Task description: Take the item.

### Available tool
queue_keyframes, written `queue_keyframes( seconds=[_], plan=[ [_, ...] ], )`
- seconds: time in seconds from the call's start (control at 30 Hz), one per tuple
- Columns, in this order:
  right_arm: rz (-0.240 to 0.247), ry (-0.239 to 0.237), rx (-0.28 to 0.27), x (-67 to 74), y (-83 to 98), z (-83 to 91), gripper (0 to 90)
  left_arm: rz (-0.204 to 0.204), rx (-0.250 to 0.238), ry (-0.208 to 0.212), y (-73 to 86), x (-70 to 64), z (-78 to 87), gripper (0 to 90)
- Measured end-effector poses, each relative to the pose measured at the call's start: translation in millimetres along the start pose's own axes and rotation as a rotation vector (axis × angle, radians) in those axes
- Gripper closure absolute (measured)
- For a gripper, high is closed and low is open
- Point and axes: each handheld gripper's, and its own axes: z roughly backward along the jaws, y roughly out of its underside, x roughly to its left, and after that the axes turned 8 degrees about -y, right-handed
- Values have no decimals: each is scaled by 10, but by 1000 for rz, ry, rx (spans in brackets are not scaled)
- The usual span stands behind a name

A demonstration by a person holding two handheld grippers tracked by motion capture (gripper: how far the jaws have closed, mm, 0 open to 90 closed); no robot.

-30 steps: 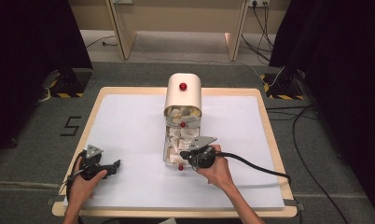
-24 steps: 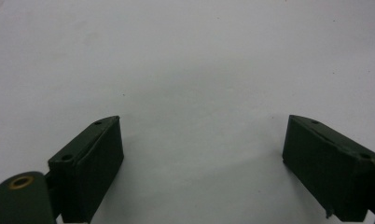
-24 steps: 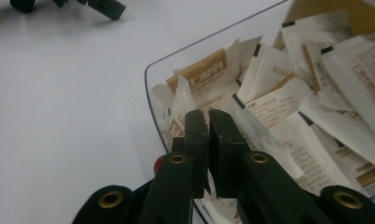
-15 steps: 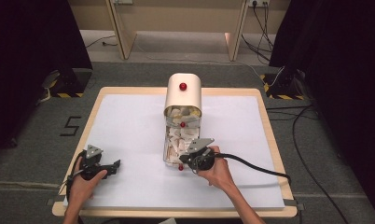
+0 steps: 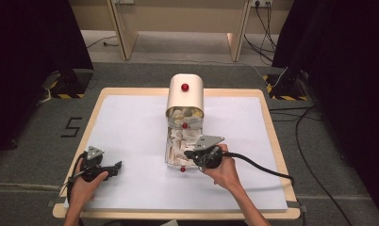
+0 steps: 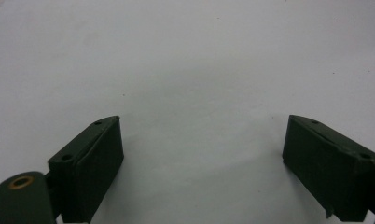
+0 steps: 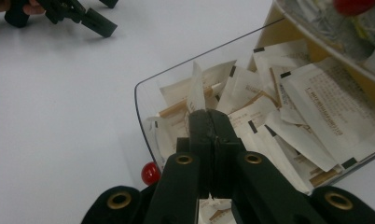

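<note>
Black jaws of the right gripper [image 7: 212, 122] are pinching a white packet [image 7: 195, 91], holding it upright over the clear drawer [image 7: 146, 107], which is lying pulled out of the beige cabinet [image 5: 185, 96] and is heaped with packets. Its red knob [image 7: 150, 172] is sitting just beside the jaws. Well apart, the left gripper [image 5: 113, 167] is resting released on the white mat [image 5: 131, 127], gripping nothing.
</note>
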Motion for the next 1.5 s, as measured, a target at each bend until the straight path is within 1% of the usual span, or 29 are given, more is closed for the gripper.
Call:
queue_keyframes(
  seconds=[0.03, 0.07, 0.23, 0.4, 0.63, 0.87, 1.13, 1.5],
  plan=[
    [0, 0, 0, 0, 0, 0, 900, 0, 0, 0, 0, 0, 0, 114],
    [2, 6, -14, -1, -16, 47, 900, 0, 0, 1, 0, 1, 0, 114],
    [3, 20, -44, -13, -44, 132, 900, 0, 0, 0, 0, 0, 0, 114],
    [2, 33, -58, -24, -62, 197, 900, 1, 1, 0, 0, -1, 0, 114],
    [2, 70, -101, -77, -100, 409, 900, 0, 0, 0, 0, 1, 0, 114],
    [-21, 107, -138, -158, -77, 580, 900, 1, 0, 0, 0, 0, 0, 114],
    [-34, 127, -156, -211, -58, 686, 900, 0, -1, 1, 0, 1, 0, 114],
    [-68, 161, -179, -315, 12, 818, 900, 0, 0, 1, 0, 2, 0, 114]
  ],
)
